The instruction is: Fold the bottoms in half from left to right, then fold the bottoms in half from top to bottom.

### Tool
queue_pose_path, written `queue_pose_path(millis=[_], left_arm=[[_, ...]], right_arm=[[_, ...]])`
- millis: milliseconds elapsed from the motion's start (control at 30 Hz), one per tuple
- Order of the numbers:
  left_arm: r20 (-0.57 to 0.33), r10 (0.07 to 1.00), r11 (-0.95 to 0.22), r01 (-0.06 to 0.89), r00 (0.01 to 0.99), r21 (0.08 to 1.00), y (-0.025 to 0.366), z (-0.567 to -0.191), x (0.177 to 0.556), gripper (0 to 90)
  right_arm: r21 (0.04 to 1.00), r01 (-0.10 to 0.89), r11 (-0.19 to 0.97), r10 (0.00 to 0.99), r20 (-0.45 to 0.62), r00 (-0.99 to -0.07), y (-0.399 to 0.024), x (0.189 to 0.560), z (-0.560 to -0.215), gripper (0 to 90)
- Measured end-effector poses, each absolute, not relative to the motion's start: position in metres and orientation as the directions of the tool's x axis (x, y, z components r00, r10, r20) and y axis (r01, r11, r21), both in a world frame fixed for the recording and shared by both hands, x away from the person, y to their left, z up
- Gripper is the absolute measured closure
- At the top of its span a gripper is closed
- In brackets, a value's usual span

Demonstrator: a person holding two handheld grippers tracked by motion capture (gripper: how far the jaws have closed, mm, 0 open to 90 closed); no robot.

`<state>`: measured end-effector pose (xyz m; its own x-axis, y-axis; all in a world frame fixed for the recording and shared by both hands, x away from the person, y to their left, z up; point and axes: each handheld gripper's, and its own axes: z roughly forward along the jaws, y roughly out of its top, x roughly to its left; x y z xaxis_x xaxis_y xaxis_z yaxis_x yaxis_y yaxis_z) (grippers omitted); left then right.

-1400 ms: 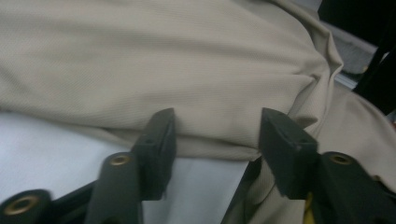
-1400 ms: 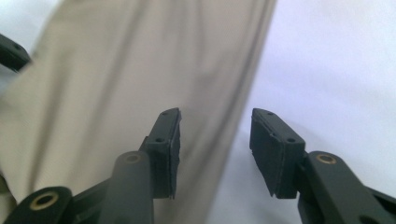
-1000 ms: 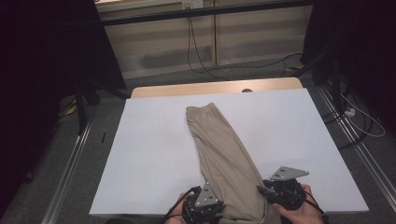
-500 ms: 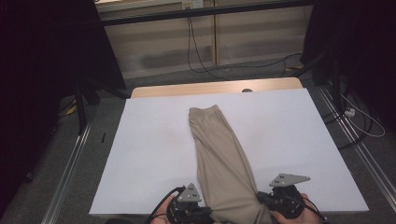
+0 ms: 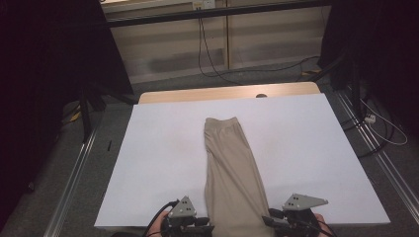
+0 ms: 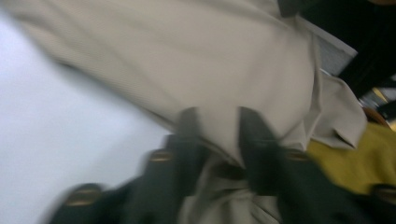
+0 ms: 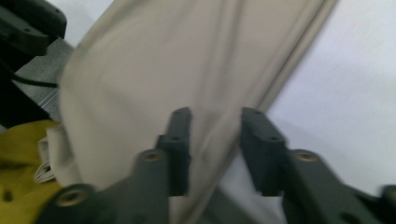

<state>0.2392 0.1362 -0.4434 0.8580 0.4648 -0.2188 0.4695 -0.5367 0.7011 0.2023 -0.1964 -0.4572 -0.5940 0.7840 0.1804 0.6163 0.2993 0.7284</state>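
Folding is partly done: trousers [image 5: 232, 173] lie halved lengthwise on the bench [image 5: 306, 148]; both claws [image 5: 210, 228] [image 5: 272, 222], just spread, flank the cuffs.

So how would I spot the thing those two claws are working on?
Find the white table in the middle of the room. A long beige cloth lies folded on it, running from the centre down to the near edge between the two grippers. It is the one soft, tan thing on that white top.
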Motion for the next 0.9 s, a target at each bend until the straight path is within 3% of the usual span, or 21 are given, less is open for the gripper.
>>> queue_pose_path(millis=[233,400,600,700,800,900], left_arm=[[-0.149,0.557,-0.471,0.458,0.817,0.754,0.137,-0.443,0.265,27.6],[-0.101,0.629,-0.432,0.454,0.771,0.779,0.139,-0.440,0.289,15.3],[-0.048,0.683,-0.401,0.429,0.729,0.809,0.143,-0.433,0.331,11.6],[-0.084,0.709,-0.349,0.453,0.700,0.820,0.142,-0.436,0.357,12.3],[-0.044,0.731,-0.341,0.420,0.681,0.841,0.138,-0.438,0.381,14.5],[-0.062,0.747,-0.318,0.437,0.662,0.842,0.132,-0.437,0.401,14.4]], right_arm=[[0.787,0.559,0.260,0.791,0.158,-0.591,-0.197,0.226,-0.450,37.7],[0.807,0.528,0.264,0.800,0.122,-0.587,-0.197,0.248,-0.443,33.5],[0.822,0.501,0.272,0.799,0.097,-0.594,-0.198,0.289,-0.431,33.6],[0.827,0.493,0.271,0.800,0.091,-0.593,-0.197,0.315,-0.427,38.6],[0.831,0.478,0.284,0.799,0.070,-0.597,-0.193,0.339,-0.424,44.4],[0.836,0.472,0.281,0.805,0.062,-0.590,-0.188,0.362,-0.422,49.4]])
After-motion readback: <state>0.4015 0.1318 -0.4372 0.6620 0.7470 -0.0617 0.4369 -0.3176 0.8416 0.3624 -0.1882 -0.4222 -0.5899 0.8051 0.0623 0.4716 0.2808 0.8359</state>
